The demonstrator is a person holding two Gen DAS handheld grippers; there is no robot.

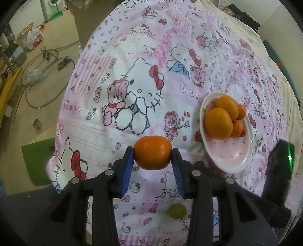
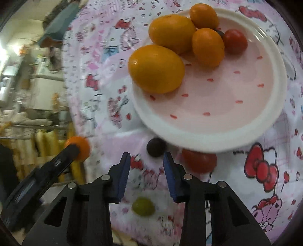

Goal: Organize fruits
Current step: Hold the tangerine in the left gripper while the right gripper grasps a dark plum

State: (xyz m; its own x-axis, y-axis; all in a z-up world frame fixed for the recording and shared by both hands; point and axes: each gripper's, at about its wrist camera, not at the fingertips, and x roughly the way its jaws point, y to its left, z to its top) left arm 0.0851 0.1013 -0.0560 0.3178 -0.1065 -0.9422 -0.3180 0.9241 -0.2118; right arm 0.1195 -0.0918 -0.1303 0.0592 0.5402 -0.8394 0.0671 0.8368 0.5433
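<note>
My left wrist view looks down from high over the bedsheet, the plate off at three o'clock. My right wrist view sits much nearer, plate at twelve. Both share the plate and the green grape.

Cluttered room around a cartoon-print bedsheet

The pink-and-white sheet covers a wide surface; beside it, a beige floor carries coiled cables, plastic bags and a green mat. Dark clothes lie far back.
</note>
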